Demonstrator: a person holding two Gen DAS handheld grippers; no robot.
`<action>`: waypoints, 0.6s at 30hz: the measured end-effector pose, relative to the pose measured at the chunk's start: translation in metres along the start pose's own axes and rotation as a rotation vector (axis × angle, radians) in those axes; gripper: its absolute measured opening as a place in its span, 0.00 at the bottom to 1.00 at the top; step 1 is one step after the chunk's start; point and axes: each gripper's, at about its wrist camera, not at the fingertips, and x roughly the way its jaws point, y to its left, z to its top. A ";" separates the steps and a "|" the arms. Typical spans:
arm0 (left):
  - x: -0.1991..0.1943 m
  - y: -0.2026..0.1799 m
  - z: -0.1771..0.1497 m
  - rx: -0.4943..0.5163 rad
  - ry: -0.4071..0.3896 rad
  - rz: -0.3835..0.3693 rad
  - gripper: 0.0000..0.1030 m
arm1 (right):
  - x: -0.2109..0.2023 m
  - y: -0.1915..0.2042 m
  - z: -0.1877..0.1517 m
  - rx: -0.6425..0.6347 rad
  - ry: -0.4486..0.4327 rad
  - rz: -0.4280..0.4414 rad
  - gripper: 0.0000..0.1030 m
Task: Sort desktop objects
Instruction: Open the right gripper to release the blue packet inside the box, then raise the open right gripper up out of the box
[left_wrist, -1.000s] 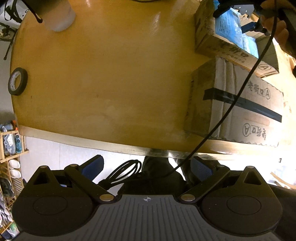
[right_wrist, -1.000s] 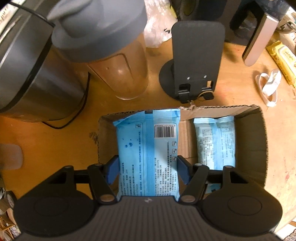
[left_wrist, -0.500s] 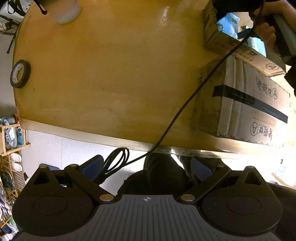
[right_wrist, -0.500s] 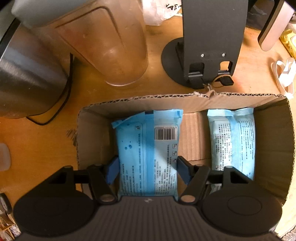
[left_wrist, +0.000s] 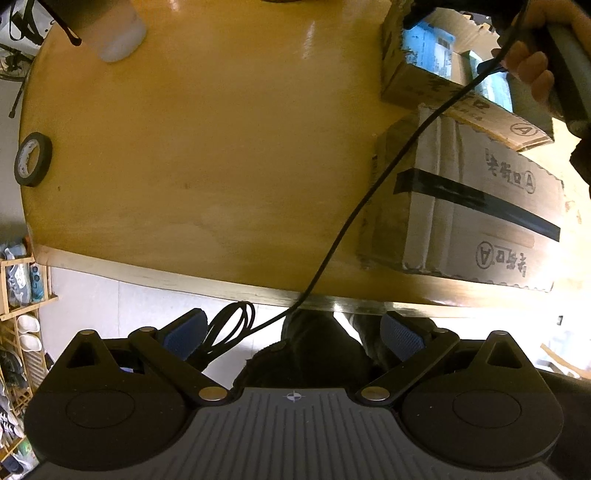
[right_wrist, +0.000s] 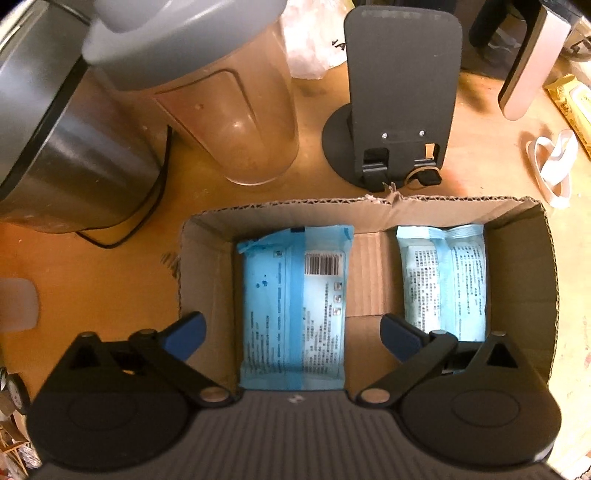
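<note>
In the right wrist view, an open cardboard box (right_wrist: 384, 212) holds two blue wet-wipe packs. The larger pack (right_wrist: 293, 306) lies flat on the left of the box floor, between my right gripper's fingers. The smaller pack (right_wrist: 445, 280) lies on the right. My right gripper (right_wrist: 291, 332) is open over the box and touches neither pack. My left gripper (left_wrist: 291, 332) is open and empty, off the near edge of the wooden table (left_wrist: 221, 147). The same open box (left_wrist: 443, 85) shows at the left wrist view's top right, beside the hand holding the right gripper.
A closed taped carton (left_wrist: 476, 218) sits at the table's right edge. A black cable (left_wrist: 369, 199) crosses in front of it. A tape roll (left_wrist: 32, 158) and a white cup (left_wrist: 118, 33) sit left. Behind the box stand a steel pot (right_wrist: 62, 147), a lidded jug (right_wrist: 229, 110) and a phone stand (right_wrist: 399, 103).
My right gripper has opened and let go of the larger wipe pack, which now lies flat in the box. The left gripper has shifted slightly and stays open.
</note>
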 end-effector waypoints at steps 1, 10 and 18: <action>-0.001 -0.001 -0.001 -0.001 -0.002 0.001 1.00 | -0.001 -0.001 -0.001 -0.001 -0.003 0.002 1.00; -0.009 -0.004 -0.007 -0.007 -0.034 0.007 1.00 | -0.025 -0.001 0.000 -0.002 -0.029 0.013 1.00; -0.027 -0.002 -0.007 -0.023 -0.073 0.012 1.00 | -0.051 0.002 0.000 -0.025 -0.048 0.012 1.00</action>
